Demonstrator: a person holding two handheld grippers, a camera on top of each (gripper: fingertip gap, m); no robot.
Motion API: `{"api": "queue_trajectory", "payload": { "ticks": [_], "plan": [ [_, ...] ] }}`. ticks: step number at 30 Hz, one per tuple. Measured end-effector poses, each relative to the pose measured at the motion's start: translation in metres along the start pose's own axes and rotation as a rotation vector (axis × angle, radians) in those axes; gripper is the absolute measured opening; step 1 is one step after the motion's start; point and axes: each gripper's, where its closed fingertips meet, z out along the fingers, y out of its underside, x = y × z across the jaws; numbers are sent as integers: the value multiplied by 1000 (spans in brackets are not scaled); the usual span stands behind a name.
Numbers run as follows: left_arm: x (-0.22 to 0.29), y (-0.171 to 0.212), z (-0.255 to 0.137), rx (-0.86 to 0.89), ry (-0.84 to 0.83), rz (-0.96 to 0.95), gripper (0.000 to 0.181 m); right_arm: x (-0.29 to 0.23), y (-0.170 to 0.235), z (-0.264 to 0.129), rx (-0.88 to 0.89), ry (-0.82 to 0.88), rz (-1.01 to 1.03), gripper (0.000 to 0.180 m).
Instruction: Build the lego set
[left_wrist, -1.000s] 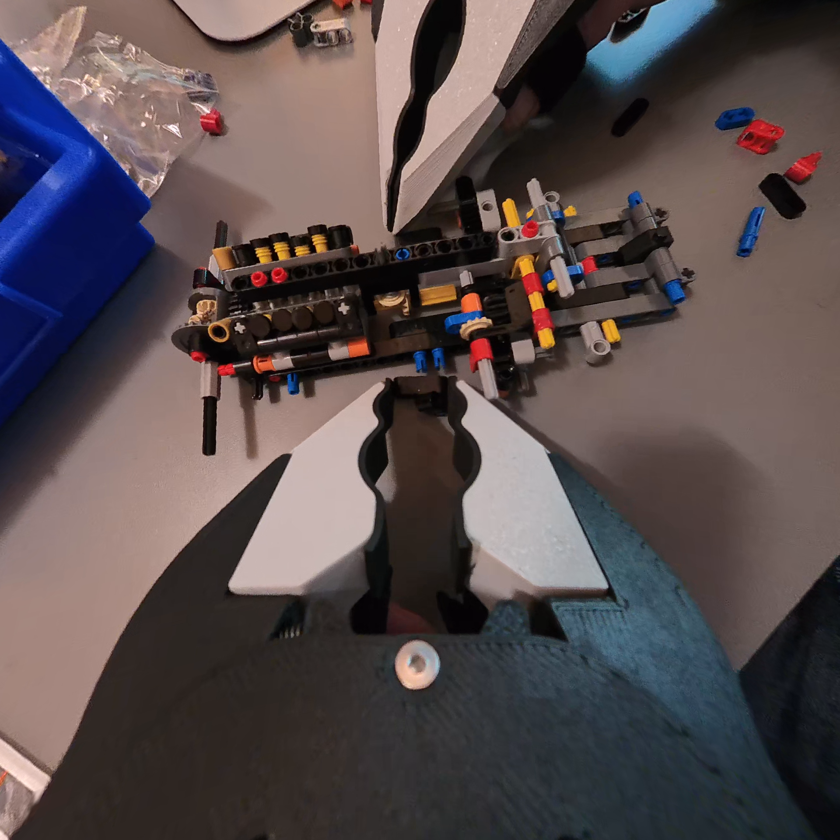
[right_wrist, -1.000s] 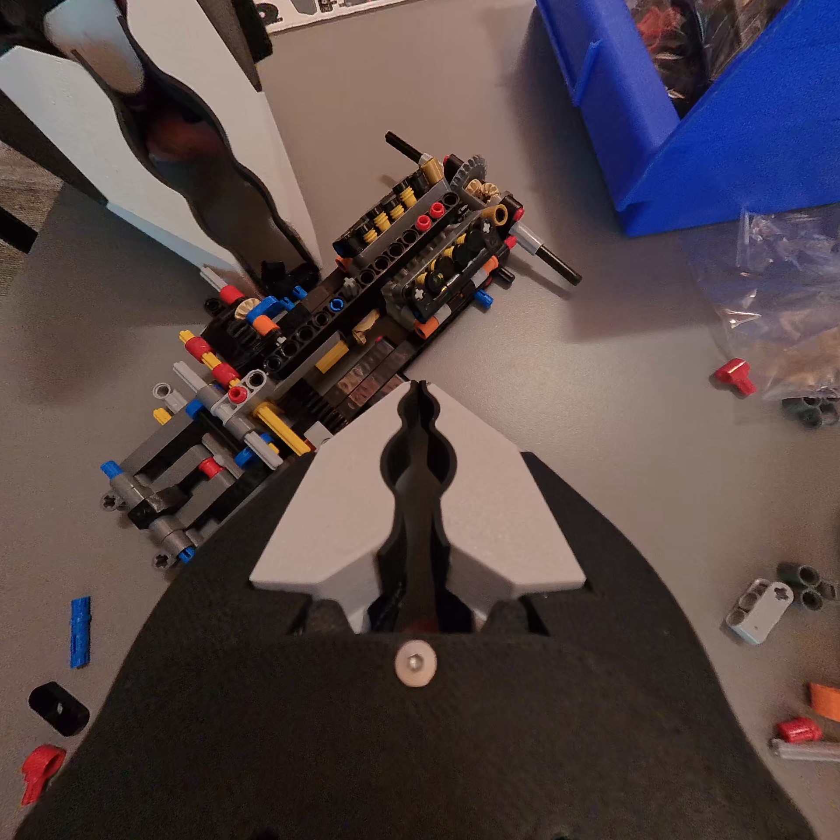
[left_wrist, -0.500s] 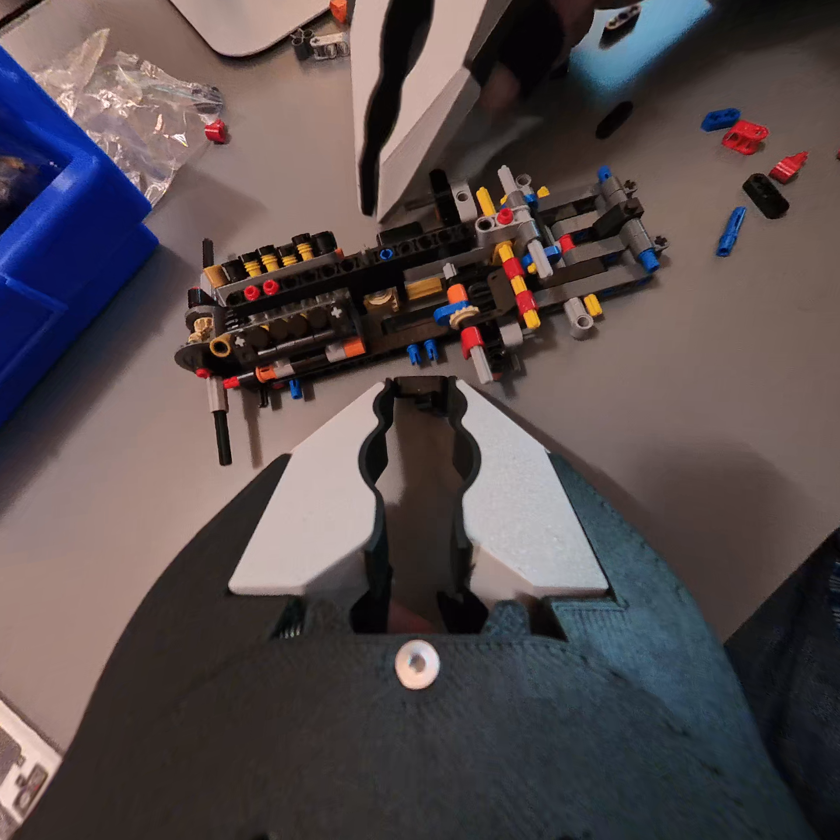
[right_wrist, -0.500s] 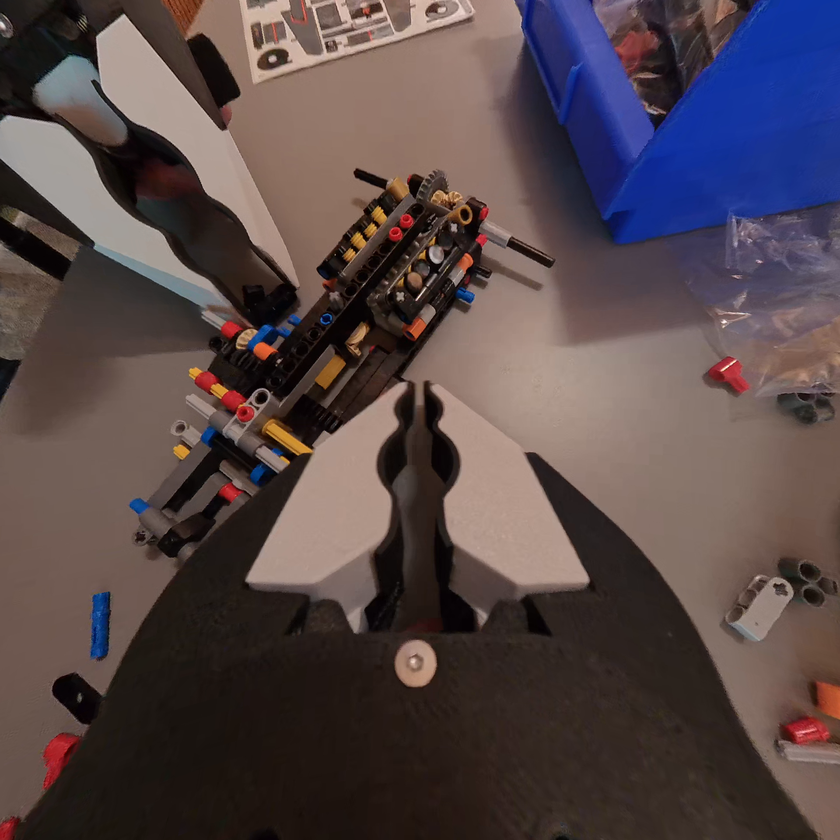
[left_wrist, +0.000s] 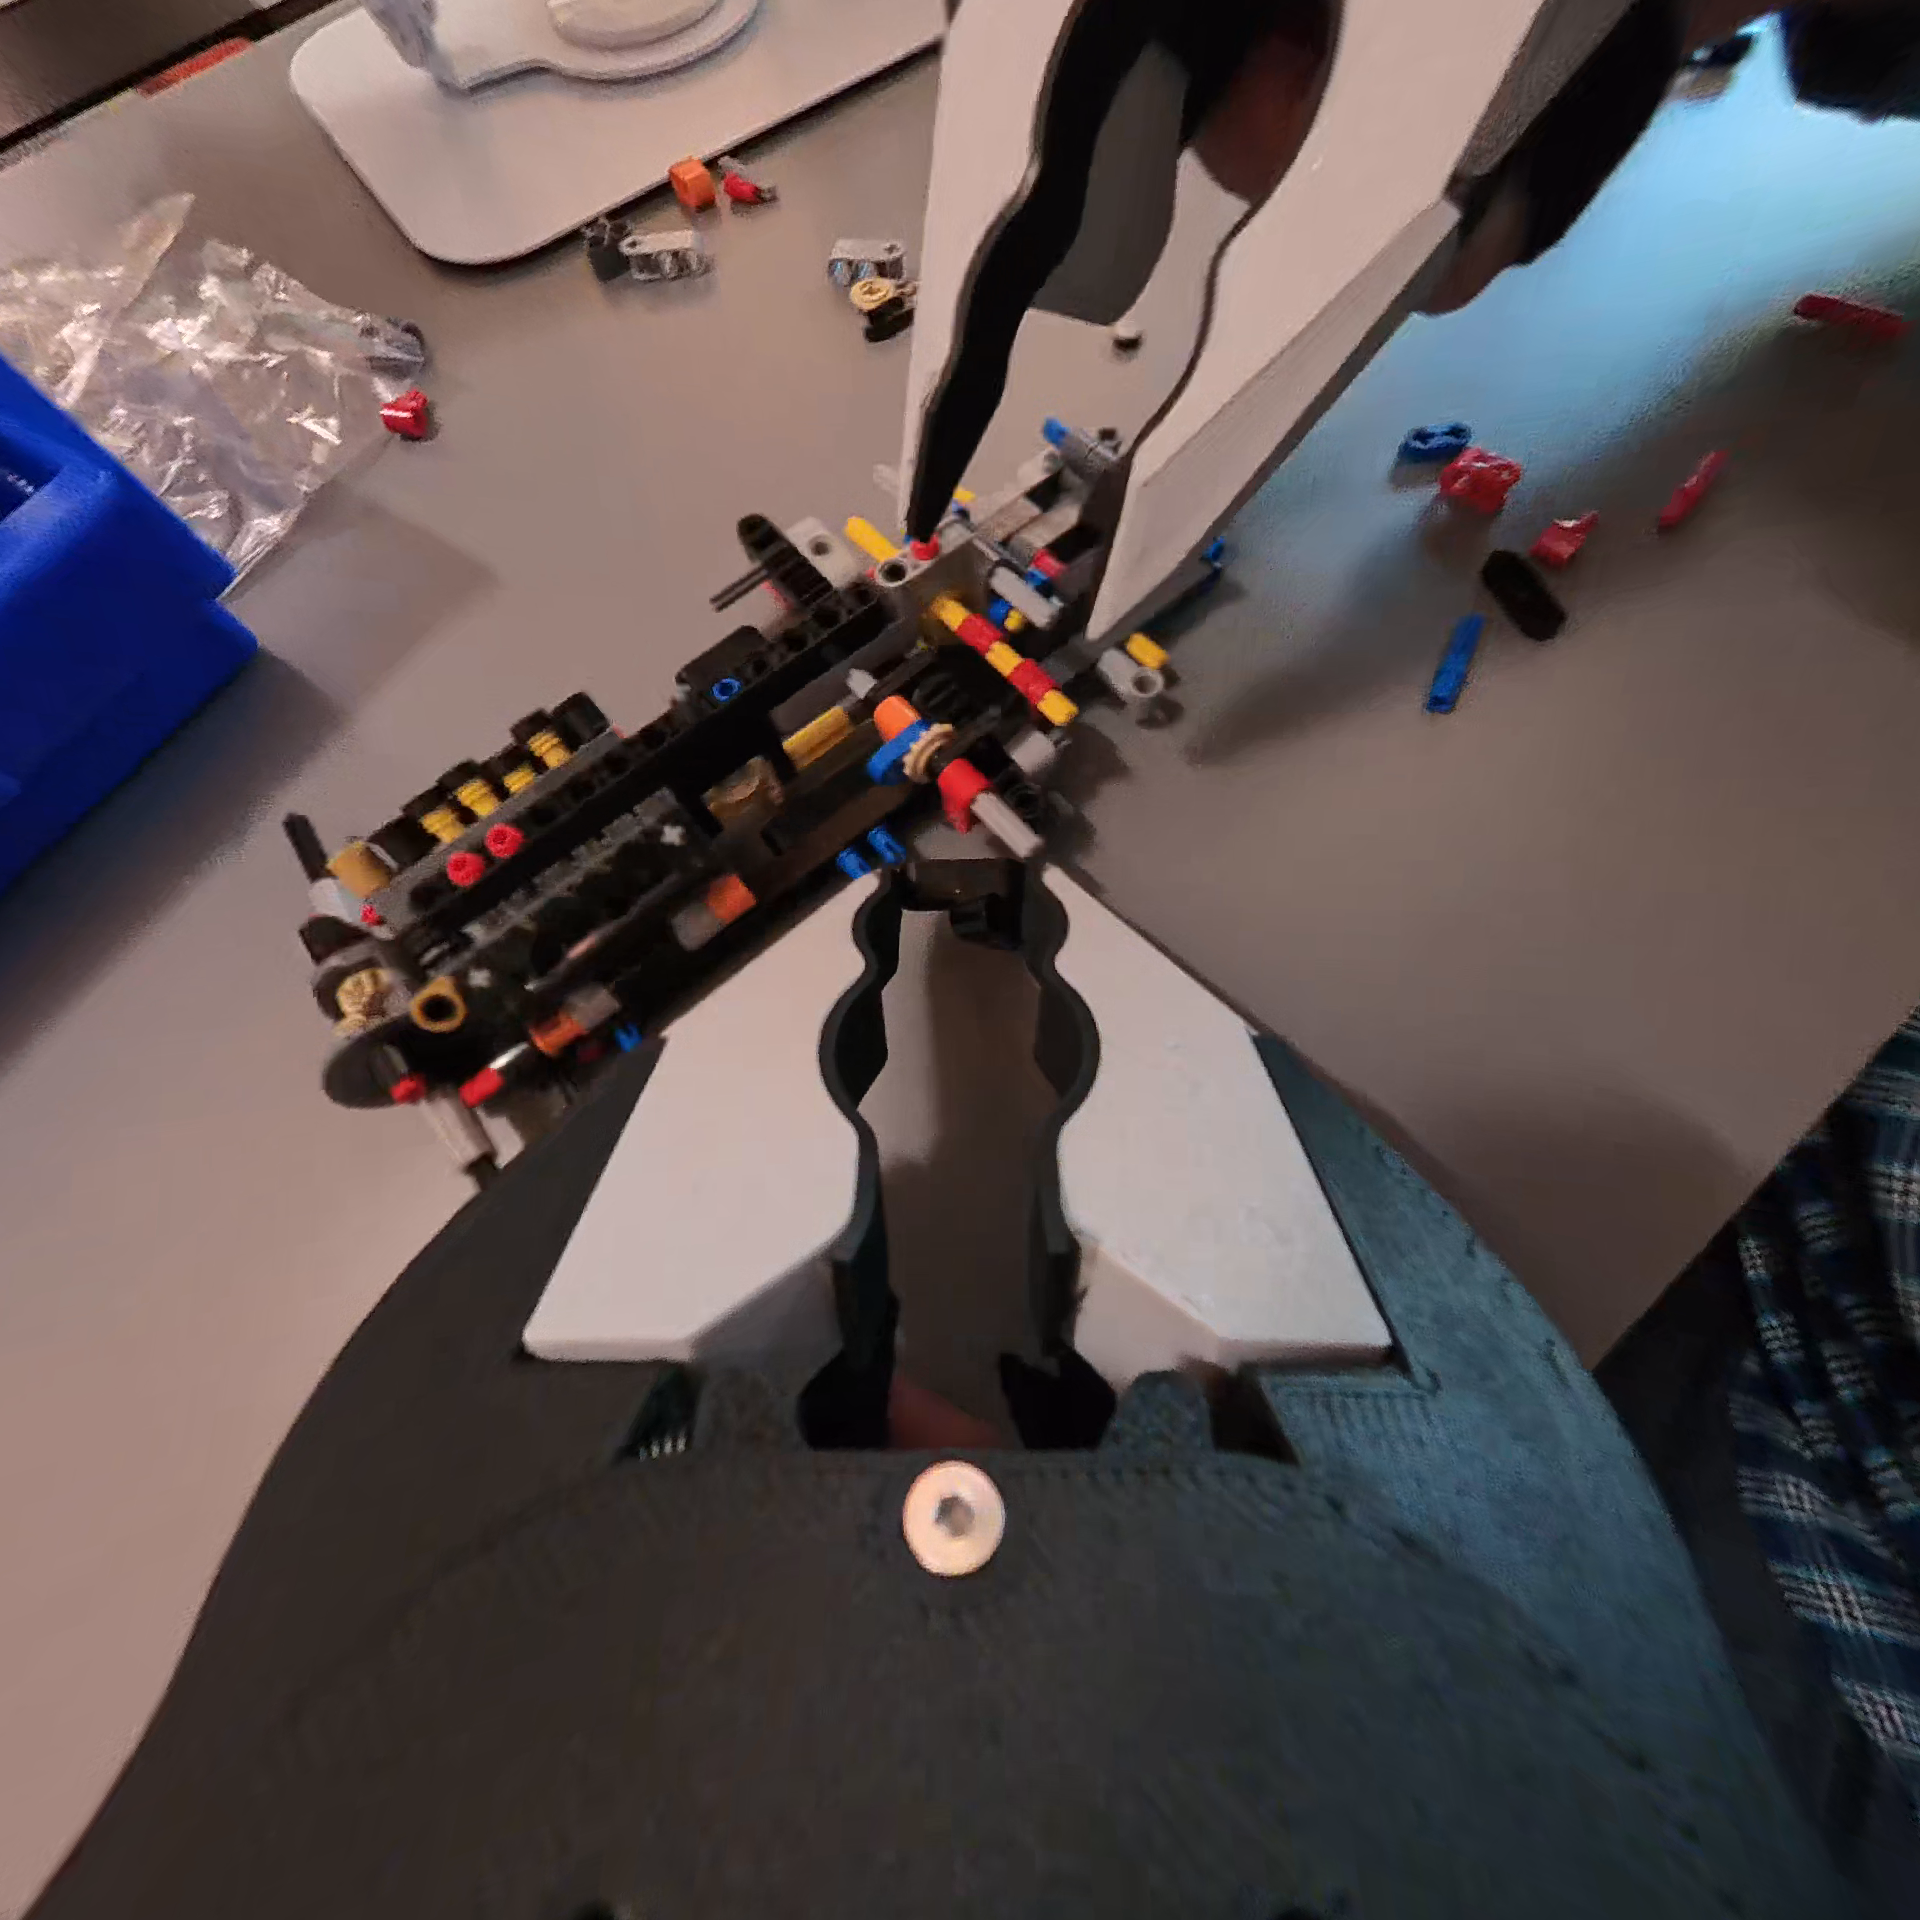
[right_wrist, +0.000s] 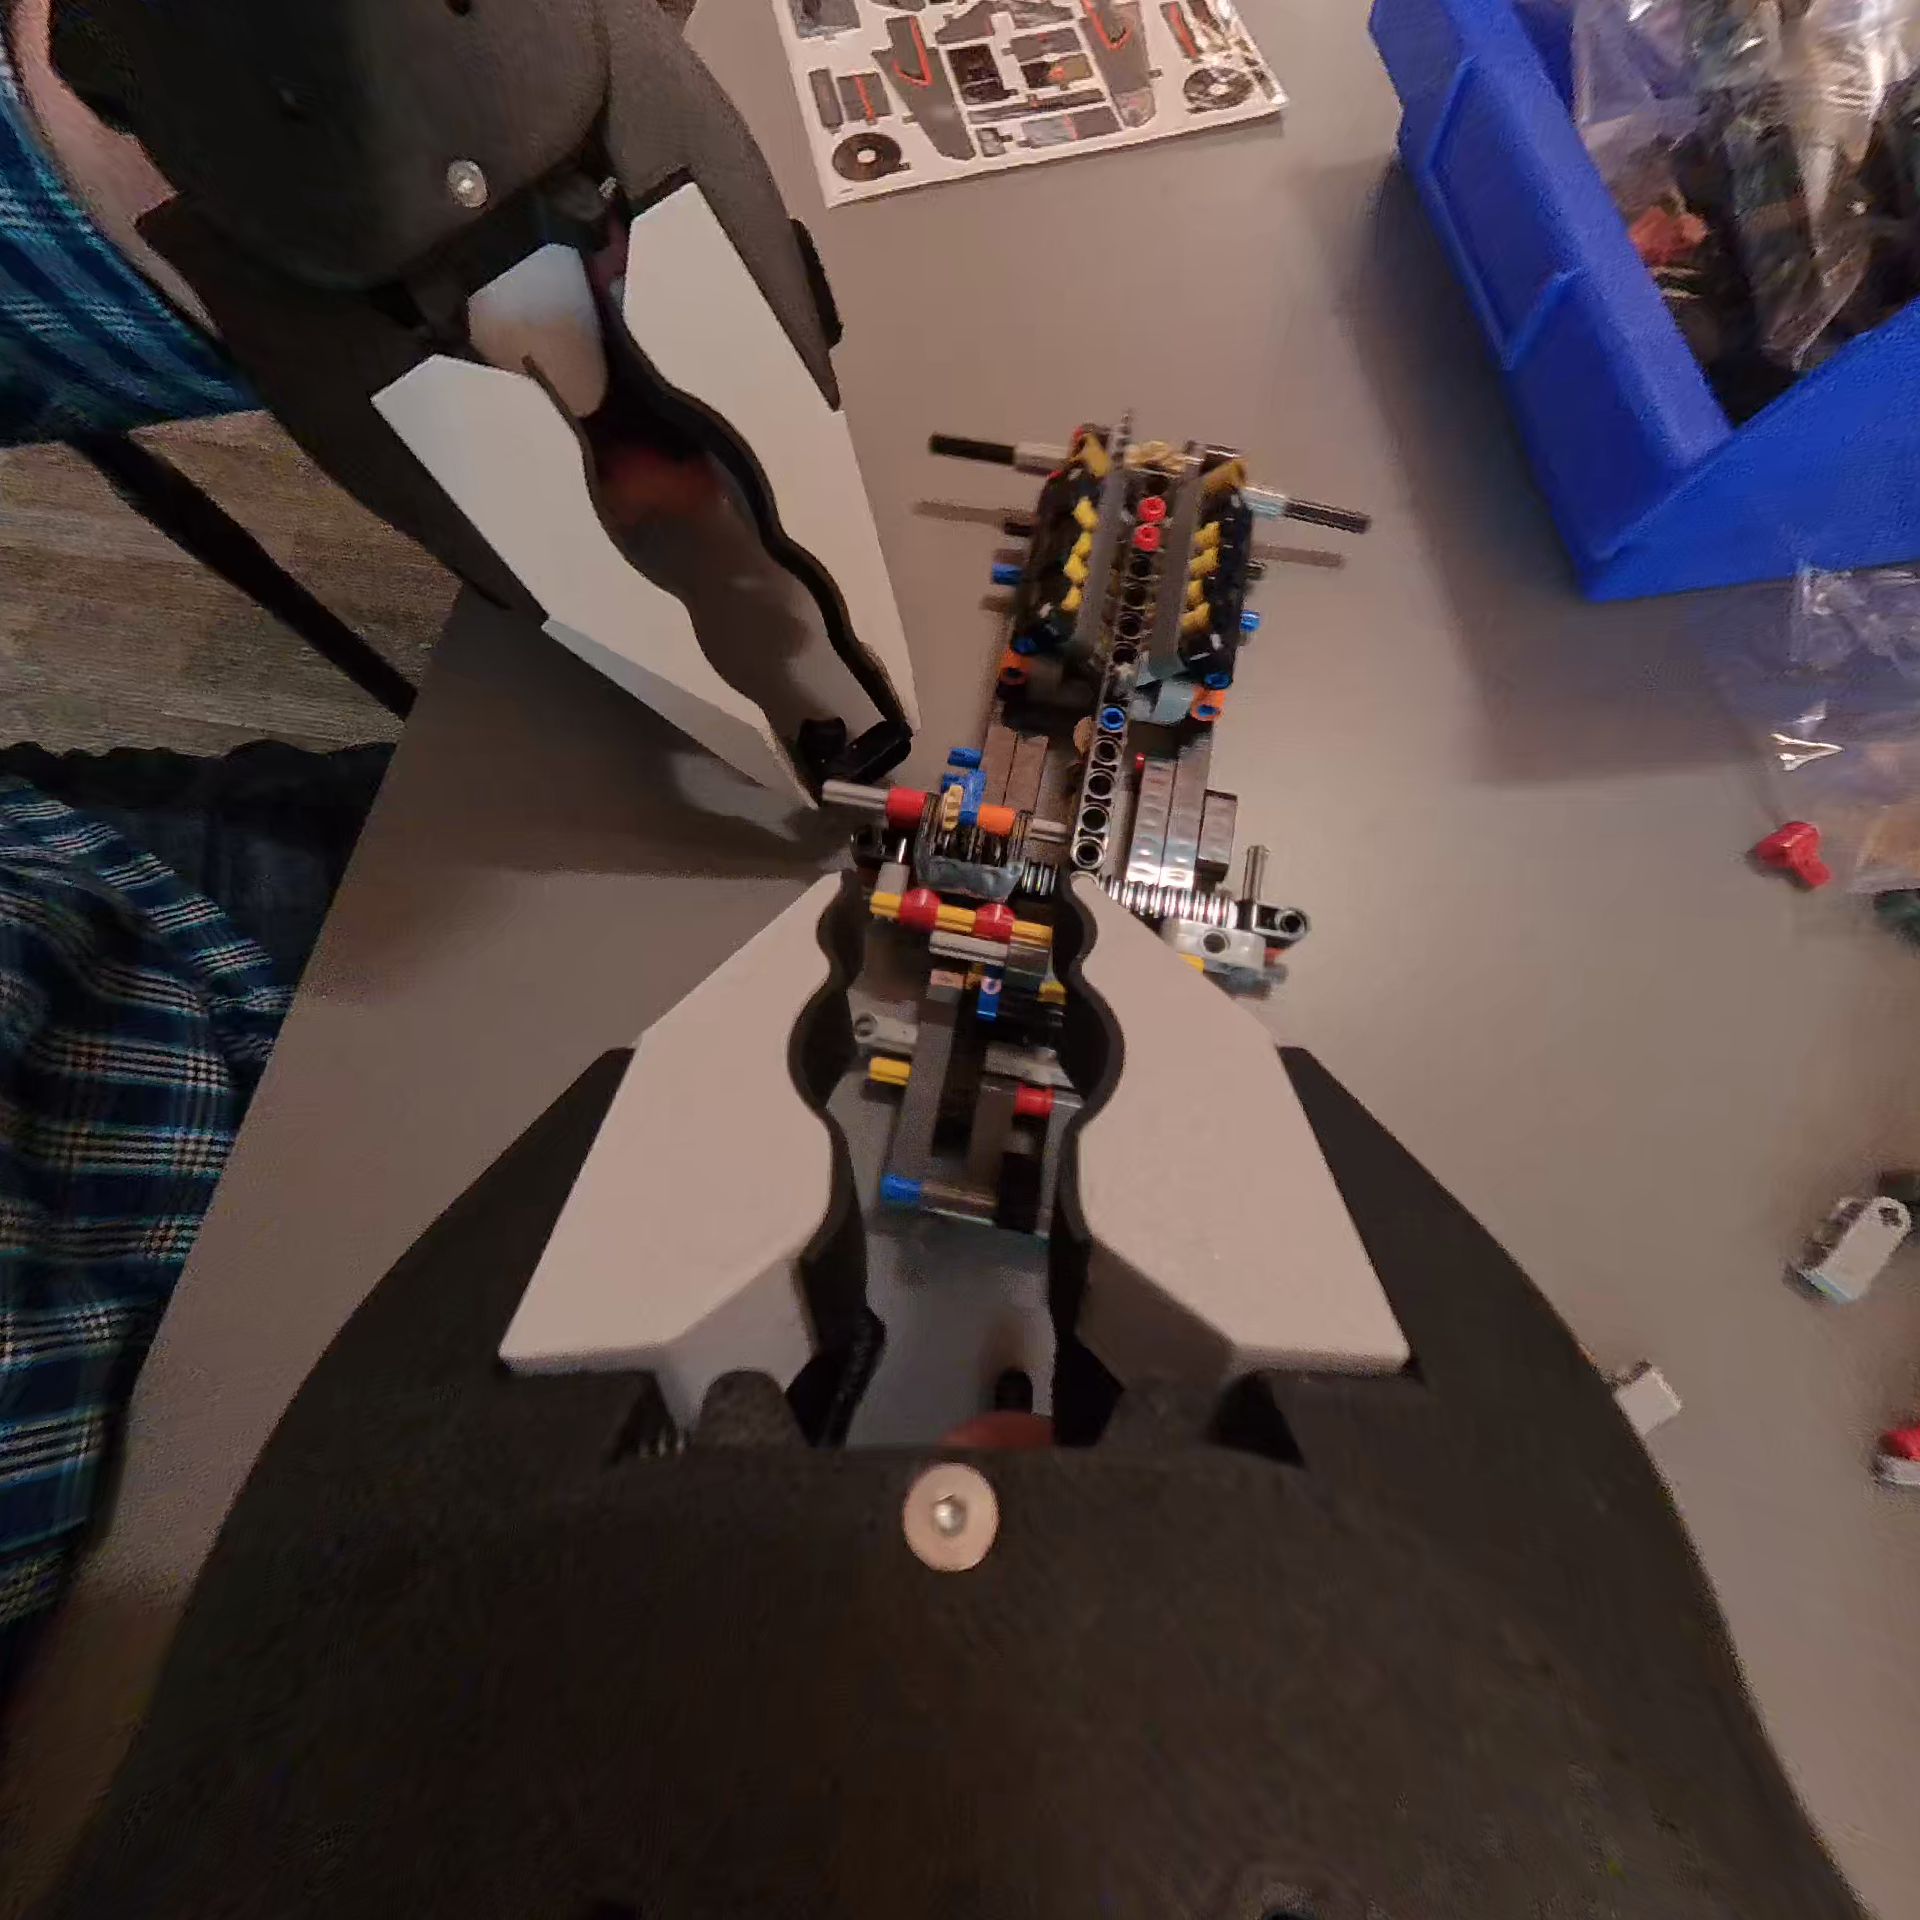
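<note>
- the lego chassis (left_wrist: 727, 821) lies flat on the grey table (left_wrist: 1455, 935), long and low, and it sits between the two grippers.
- left gripper (left_wrist: 956, 894) is clenched on a small black piece (left_wrist: 966, 902), pinched at the very tips and held just beside the near edge of the build, by the blue pins.
- right gripper (right_wrist: 961, 899) is spread wide, its fingers straddling the narrow end of the chassis (right_wrist: 1039, 883); whether the pads actually touch the frame i cannot tell, so call it released for now.
- progress, as i judge it: a good way in but far from finished. the engine block with its yellow pistons (right_wrist: 1138, 561) is built, axles and a gear rack are in place, yet there are no wheels and no body panels.
- plenty left: loose red, blue and black parts (left_wrist: 1496, 509) lie scattered on the table, a clear bag (left_wrist: 177, 343) sits off to one side, and the blue bin (right_wrist: 1621, 312) holds more bagged pieces.
- writing: a sticker sheet (right_wrist: 1029, 83) lies beyond the build, unused by the look of it; no brand mark is readable on anything from here.
</note>
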Motion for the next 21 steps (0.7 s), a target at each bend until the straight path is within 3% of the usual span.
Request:
{"api": "queue_trajectory", "payload": {
  "ticks": [3,7,11,21],
  "plan": [
    [-4,0,0,-7,-62,-52,22,24,-3,-9,12,105,-56,34],
    [-5,4,2,-40,-134,-41,22,44,8,-2,-24,36,3,40],
    [1,4,3,-48,-125,-61,22,36,15,6,-42,-73,61,64],
    [9,-4,-3,7,-109,-92,22,41,16,12,-63,-7,53,98]
  ]
}}
